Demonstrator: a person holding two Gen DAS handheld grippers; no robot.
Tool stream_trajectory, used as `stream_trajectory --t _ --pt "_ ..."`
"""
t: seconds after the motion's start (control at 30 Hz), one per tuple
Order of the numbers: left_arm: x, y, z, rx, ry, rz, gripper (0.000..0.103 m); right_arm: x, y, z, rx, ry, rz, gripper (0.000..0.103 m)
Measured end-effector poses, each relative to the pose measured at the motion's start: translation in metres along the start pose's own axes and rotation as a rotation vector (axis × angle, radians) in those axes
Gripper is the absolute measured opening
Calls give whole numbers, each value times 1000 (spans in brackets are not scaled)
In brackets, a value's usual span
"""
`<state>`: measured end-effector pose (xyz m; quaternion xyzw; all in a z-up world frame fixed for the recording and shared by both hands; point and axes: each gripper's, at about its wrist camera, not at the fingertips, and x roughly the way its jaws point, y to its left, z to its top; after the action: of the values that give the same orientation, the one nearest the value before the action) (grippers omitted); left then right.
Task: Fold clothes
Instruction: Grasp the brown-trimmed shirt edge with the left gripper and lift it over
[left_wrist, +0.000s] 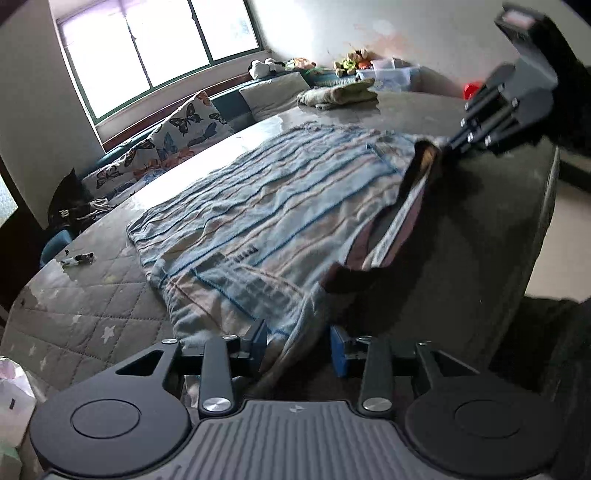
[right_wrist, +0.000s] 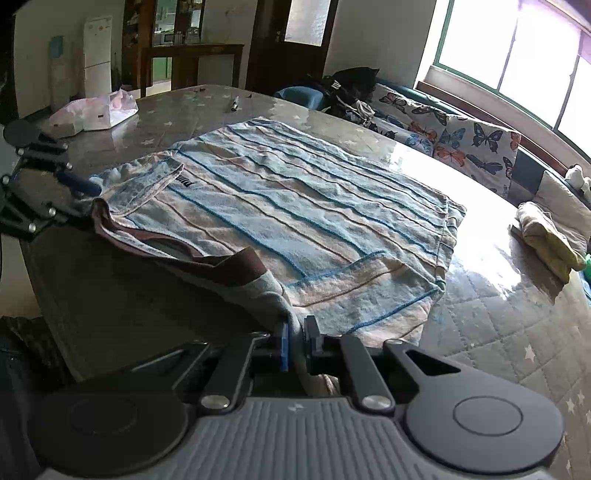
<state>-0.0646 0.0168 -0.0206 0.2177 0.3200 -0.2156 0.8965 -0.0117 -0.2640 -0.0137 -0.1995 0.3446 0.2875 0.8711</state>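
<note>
On the table (right_wrist: 480, 302), the striped shirt (right_wrist: 314, 206) lay spread mostly flat, collar (right_wrist: 229, 266) toward me, hem at the far side. Sleeves looked tucked in or under, so approx a rectangle, but no cross-fold visible. Could fit a shirt w/ side folds in and the lengthwise fold left, or one just laid out flat; can't settle which from this. A folded yellowish garment (left_wrist: 338, 95) sat well apart at the far edge, by the cushions.

My right gripper (right_wrist: 294, 341): jaws nearly closed, pinching shirt fabric at the shoulder next to the collar, cloth bunched between the blue pads (right_wrist: 284, 345). My left gripper (left_wrist: 298, 347): jaws wider apart, fabric of the other shoulder draped between them. It touched the left pad; clamped or loose, can't tell. Collar edge lifted slightly off the table btw the two.
</note>
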Motion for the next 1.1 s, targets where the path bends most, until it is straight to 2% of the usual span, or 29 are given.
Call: stream_trajectory --t 0.07,0.1,0.13,0.2,0.3,0.43,0.6,0.67,0.83,1.1 --pt "1 -1 -3 6 7 4 36 0 0 0 10 -4 -5 6" --pt "1 -1 -5 10 11 6 21 0 0 0 15 -7 -9 5" --pt "2 -1 -6 13 14 8 14 1 1 -1 20 -10 -12 5" --pt "-3 2 -5 -2 1 10 7 -2 2 -2 36 -25 -17 4" --pt "-16 5 -1 -5 -31 8 5 -17 5 -1 37 -62 -17 4" --pt "-58 2 1 45 -84 -11 5 -52 11 0 19 -102 5 4" --pt "-87 11 5 15 -126 22 5 -78 15 11 5 -134 29 4" --pt "-83 17 13 13 -142 59 5 -86 17 17 1 -146 38 4" --pt "-59 41 44 -13 -152 132 6 -70 -4 46 -11 -165 27 4" --pt "2 101 102 -62 -159 158 6 -23 -59 114 2 -168 -6 4"
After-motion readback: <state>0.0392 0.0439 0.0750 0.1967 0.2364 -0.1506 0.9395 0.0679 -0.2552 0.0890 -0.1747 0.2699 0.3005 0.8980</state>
